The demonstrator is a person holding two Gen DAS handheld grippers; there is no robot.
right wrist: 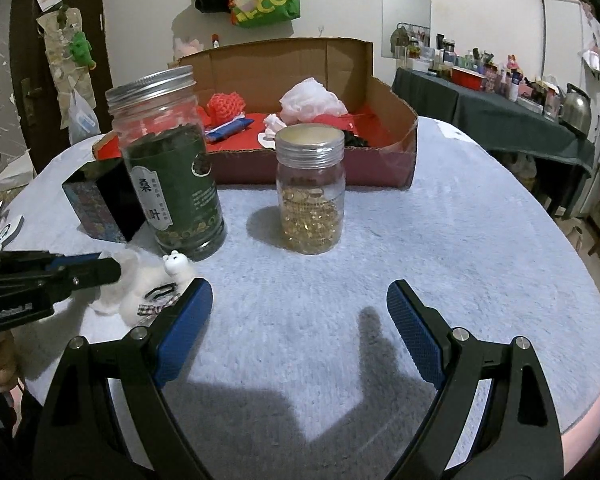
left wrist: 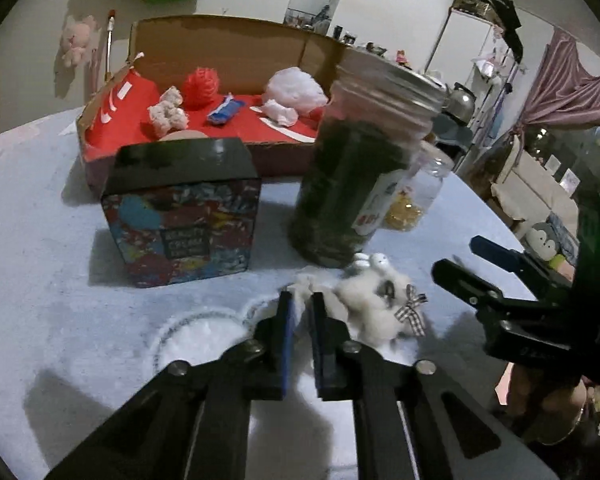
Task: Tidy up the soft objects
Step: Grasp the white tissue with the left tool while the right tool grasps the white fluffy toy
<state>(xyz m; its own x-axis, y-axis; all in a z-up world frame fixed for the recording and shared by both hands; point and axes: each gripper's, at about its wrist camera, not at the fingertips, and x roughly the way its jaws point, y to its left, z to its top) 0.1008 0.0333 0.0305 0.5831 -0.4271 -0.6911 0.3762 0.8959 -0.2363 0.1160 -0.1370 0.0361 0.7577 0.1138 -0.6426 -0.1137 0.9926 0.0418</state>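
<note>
A small white fluffy plush toy (left wrist: 374,306) with a checked bow lies on the pale blue table cover, in front of the green jar. My left gripper (left wrist: 300,300) is shut on the toy's fluffy left end. In the right wrist view the toy (right wrist: 144,284) lies at the left, with the left gripper (right wrist: 114,270) reaching in on it. My right gripper (right wrist: 300,300) stands open and holds nothing, just right of the toy. The cardboard box (left wrist: 220,28) behind holds a red mesh ball (left wrist: 200,88), a white mesh puff (left wrist: 296,90) and a cream plush (left wrist: 166,114).
A tall jar of dark leaves (right wrist: 168,176) stands right behind the toy. A smaller jar of gold beads (right wrist: 310,196) stands to its right, and a black patterned carton (left wrist: 180,216) to its left. The round table (right wrist: 480,240) has bare cover at the right.
</note>
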